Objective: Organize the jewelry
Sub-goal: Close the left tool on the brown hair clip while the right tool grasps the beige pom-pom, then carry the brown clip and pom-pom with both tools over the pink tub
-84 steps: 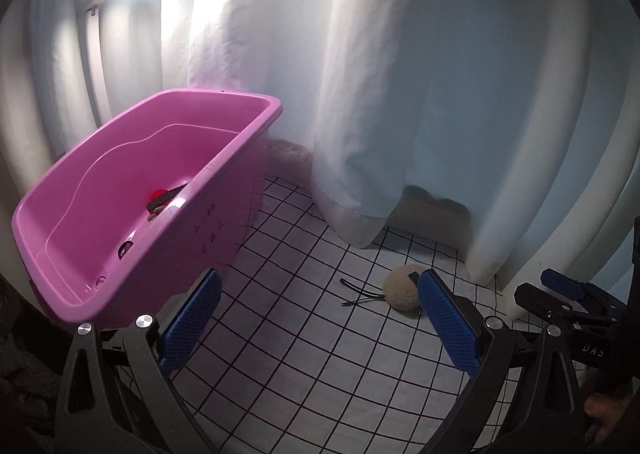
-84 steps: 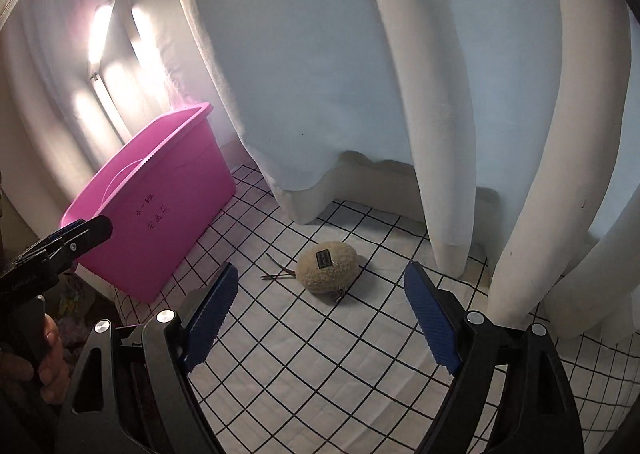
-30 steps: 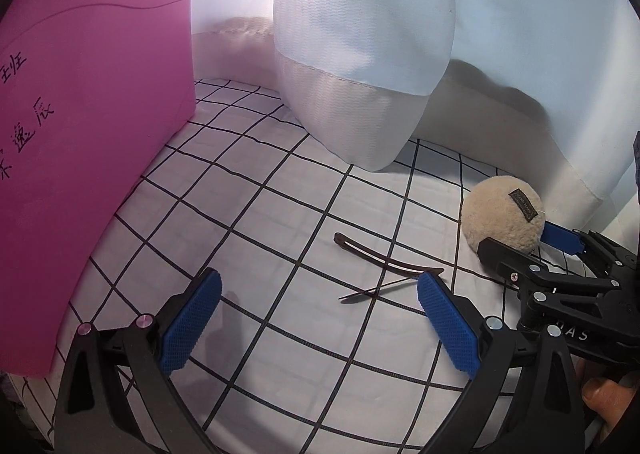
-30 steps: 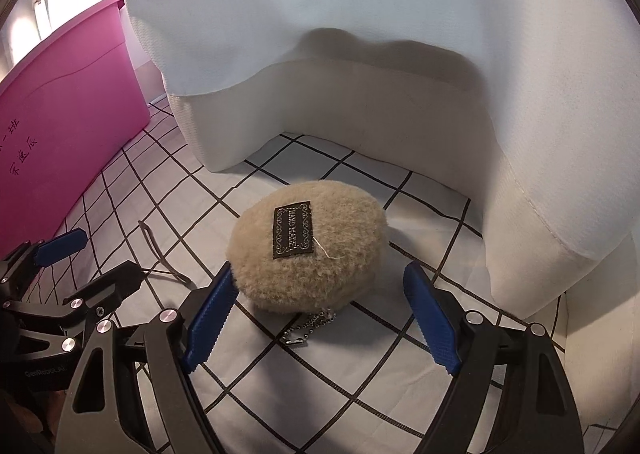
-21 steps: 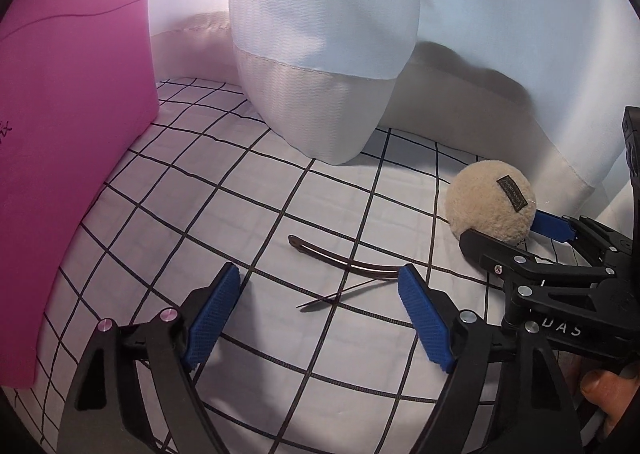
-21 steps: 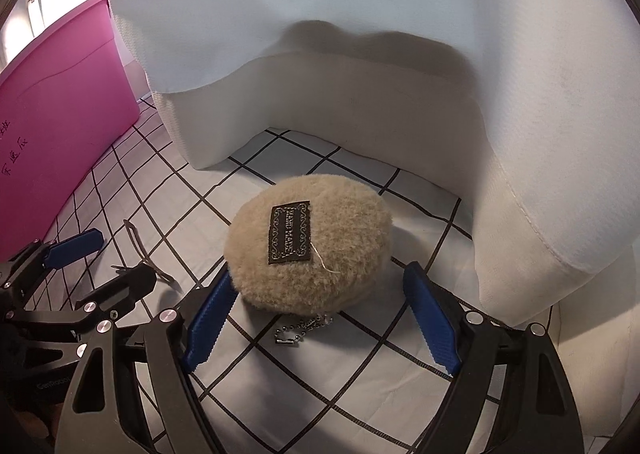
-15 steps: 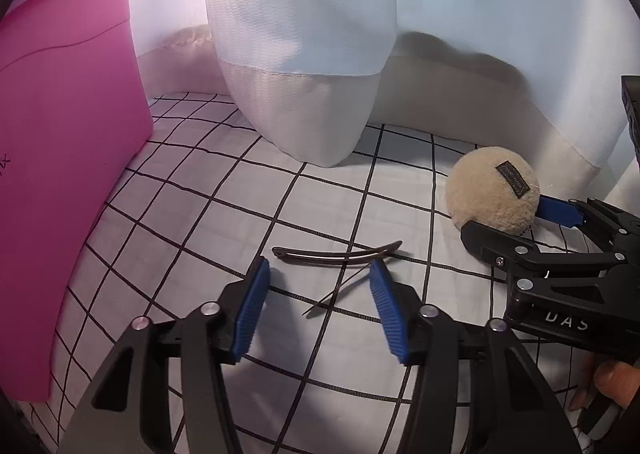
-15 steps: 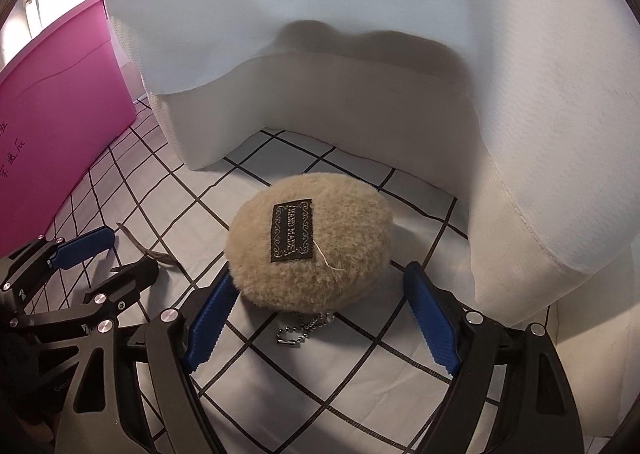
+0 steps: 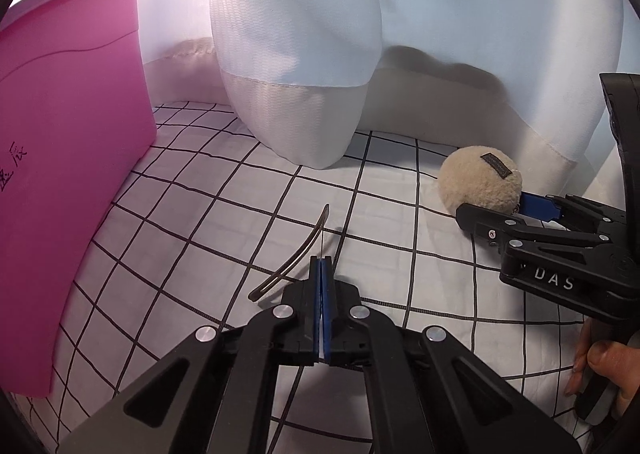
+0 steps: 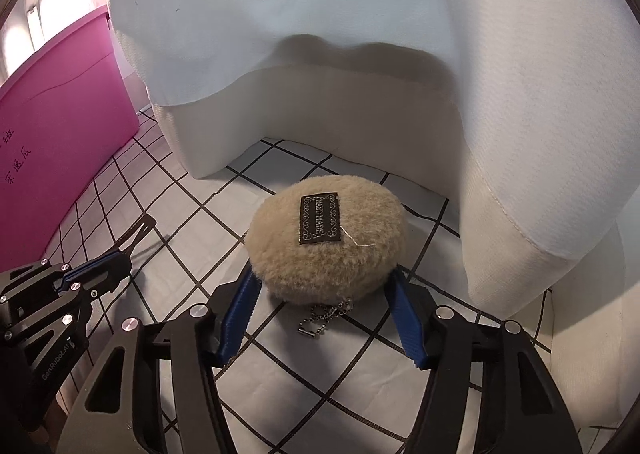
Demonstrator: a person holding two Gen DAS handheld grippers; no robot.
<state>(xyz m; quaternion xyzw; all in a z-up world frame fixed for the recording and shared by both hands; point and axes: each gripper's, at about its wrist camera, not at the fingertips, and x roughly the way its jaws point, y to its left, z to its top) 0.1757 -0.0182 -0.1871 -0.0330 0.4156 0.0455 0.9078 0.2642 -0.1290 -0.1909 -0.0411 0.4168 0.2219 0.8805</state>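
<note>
Pink plastic walls of the tub [image 9: 72, 157] fill your left side, handwritten characters on its face, standing on the white cloth with a black grid [image 9: 192, 238]. Your left gripper [image 9: 321, 266] has its blue pads pressed together on a thin dark hair clip [image 9: 298, 254], whose curved end rises clear of the cloth ahead of the tips. Your right gripper [image 10: 326, 290] is closing its jaws around the beige fuzzy pouch [image 10: 326, 242]; the left pad touches the fur low on the side, while at the right pad you cannot tell whether it has met the fur. That pouch sits on the grid cloth just before the white curtain [image 10: 360, 33], black "HAND MADE" label [image 10: 320, 222] up, a small ball chain [image 10: 324, 316] trailing from under it between the fingers. In the left view your hand [image 9: 604, 370] shows at the right edge, wrapped on the other gripper's handle
</note>
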